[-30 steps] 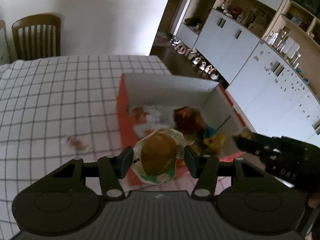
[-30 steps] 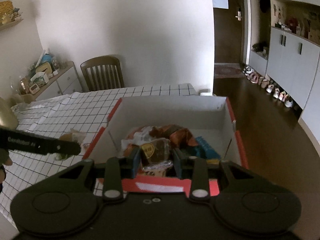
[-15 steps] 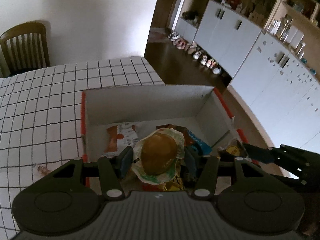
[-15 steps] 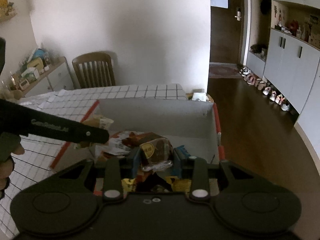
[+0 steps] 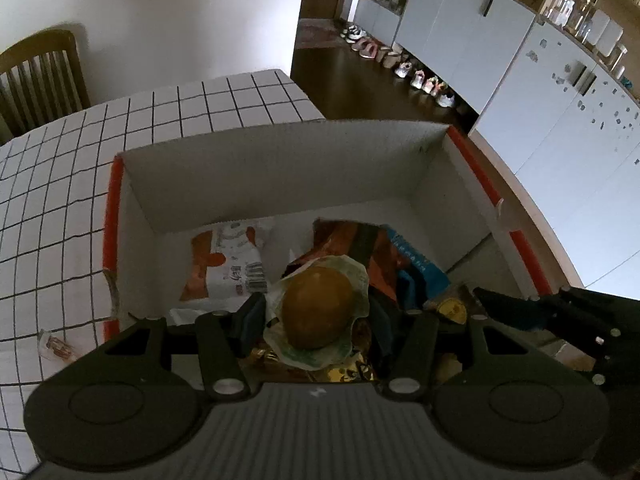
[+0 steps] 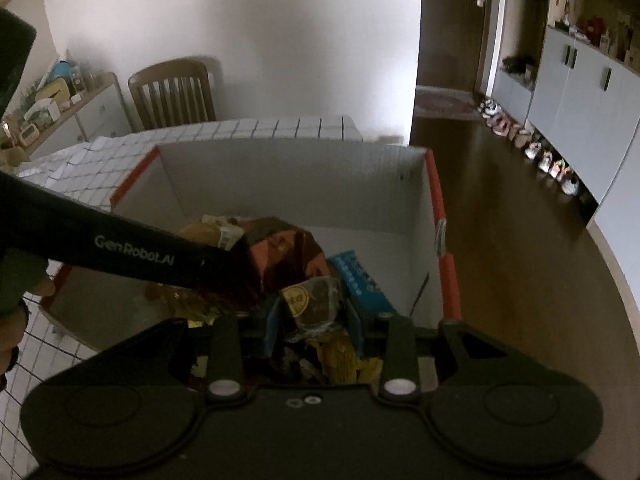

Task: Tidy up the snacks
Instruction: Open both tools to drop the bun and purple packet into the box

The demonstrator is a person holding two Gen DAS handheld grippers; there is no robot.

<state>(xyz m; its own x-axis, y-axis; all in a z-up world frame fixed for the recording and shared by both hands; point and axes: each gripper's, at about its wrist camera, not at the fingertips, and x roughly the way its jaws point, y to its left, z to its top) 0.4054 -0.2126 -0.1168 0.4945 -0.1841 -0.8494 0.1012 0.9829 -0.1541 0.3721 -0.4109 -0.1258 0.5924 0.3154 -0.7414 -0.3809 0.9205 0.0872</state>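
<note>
Checked table [image 5: 60, 184], box [image 5: 280, 168]; left gripper [image 5: 316, 316] clamps bun [image 5: 318, 312], right gripper [image 6: 314, 308] clamps half-hidden pastry [image 6: 316, 300]

"GenRobot.AI" — white lettering, on left gripper [image 6: 132, 248] arm

One open cardboard box [image 5: 288, 168] with red edges, on one checked surface [image 5: 60, 184]. Two grippers: left gripper [image 5: 318, 314], right gripper [image 6: 314, 306]. Two wrapped snacks held, one apiece: a round golden bun [image 5: 318, 310] and a dark cake with yellow label [image 6: 316, 300]. Inside the box, at least four loose packets: one white-and-orange [image 5: 228, 260], one reddish-brown [image 6: 280, 252], one blue [image 6: 360, 280], one crinkled gold [image 6: 188, 304]; exact total unclear. One small wrapper [image 5: 56, 346] outside the box. One wooden chair [image 6: 174, 94].
</note>
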